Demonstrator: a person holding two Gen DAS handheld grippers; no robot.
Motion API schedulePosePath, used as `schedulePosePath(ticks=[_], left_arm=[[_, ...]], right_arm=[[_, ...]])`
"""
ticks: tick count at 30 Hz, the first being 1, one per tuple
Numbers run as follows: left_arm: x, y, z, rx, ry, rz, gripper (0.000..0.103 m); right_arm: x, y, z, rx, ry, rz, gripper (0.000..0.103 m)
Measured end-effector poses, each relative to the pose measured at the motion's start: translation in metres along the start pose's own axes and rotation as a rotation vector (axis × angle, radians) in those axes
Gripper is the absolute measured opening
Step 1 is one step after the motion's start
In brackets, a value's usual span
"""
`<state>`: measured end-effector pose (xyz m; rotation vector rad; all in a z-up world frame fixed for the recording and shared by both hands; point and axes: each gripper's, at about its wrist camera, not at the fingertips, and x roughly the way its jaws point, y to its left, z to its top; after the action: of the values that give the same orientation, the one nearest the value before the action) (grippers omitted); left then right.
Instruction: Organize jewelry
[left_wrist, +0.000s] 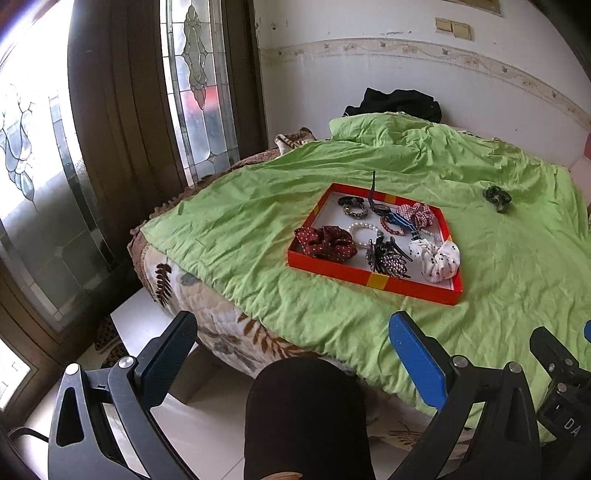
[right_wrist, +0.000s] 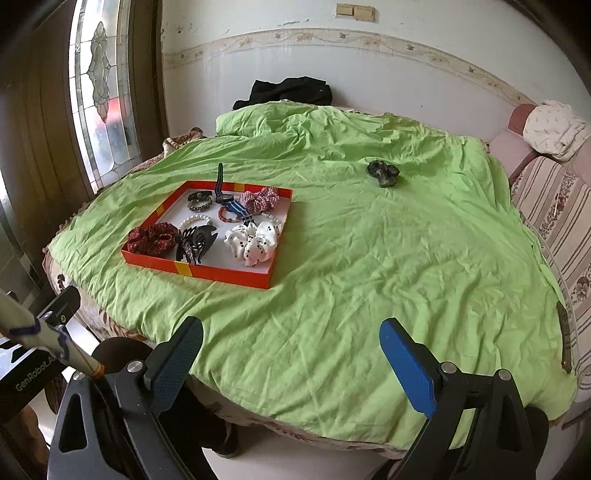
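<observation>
- Left gripper: jaws spread wide, nothing between them, held off the near edge of the bed above a dark-clad knee.
- Orange tray on the green sheet, left of the bed's middle.
- In the tray, left to right: dark red dotted scrunchie, pearl bracelet, black claw clip, white dotted scrunchie; behind them small dark bands, red bead bracelet, checked scrunchie.
- Dark green scrunchie alone on the sheet, well apart from the tray, farther right and back.
- Right gripper: jaws equally wide, empty, over the near part of the sheet.
</observation>
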<state>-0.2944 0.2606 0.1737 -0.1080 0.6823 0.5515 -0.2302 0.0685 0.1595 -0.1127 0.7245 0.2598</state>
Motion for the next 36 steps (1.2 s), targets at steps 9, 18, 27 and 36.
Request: schedulePosePath(ticks=[9, 18, 27, 36], left_arm=[[0.003, -0.008, -0.004, 0.034, 0.01, -0.008, 0.103], [0.005, -0.013, -0.007, 0.05, 0.018, -0.021, 0.103], [0.01, -0.017, -0.011, 0.061, 0.041, -0.027, 0.103], [0.015, -0.016, -0.012, 0.063, 0.053, -0.035, 0.103]], right_arm=[[-0.001, 0.0, -0.001, 0.004, -0.001, 0.0, 0.099], [0.002, 0.002, -0.003, 0.009, 0.012, -0.003, 0.099], [0.008, 0.001, -0.006, 0.007, 0.027, -0.004, 0.099], [0.014, 0.0, -0.008, 0.007, 0.044, -0.002, 0.099]])
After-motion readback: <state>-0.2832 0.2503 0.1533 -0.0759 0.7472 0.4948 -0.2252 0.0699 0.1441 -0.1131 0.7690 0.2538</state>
